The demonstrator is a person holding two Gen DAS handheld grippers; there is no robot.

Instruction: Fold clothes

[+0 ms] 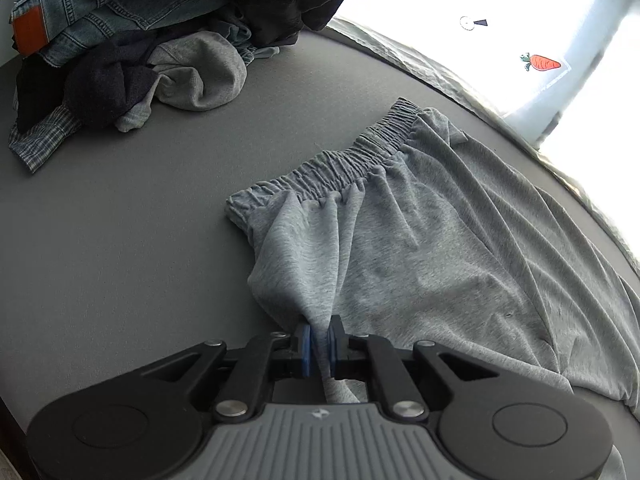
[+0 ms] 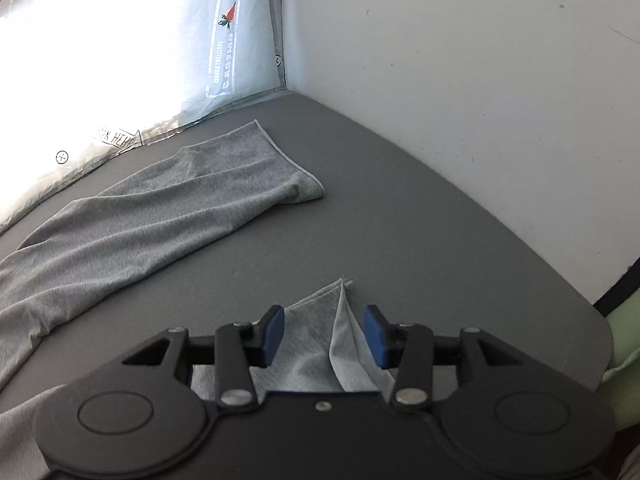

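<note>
The left gripper [image 1: 319,344] is pointing forward and low over the surface, and its two blue pads [image 1: 306,350] are pressing close together on a fold of the grey trousers [image 1: 420,248], so that the cloth is passing between them and down to the gripper body. The right gripper [image 2: 324,336] is also reaching forward and low, but its blue pads [image 2: 275,334] are standing well apart, with a hem corner of the same trousers lying between them and neither pad clearly touching it. No hand or sleeve is showing in either view.
</note>
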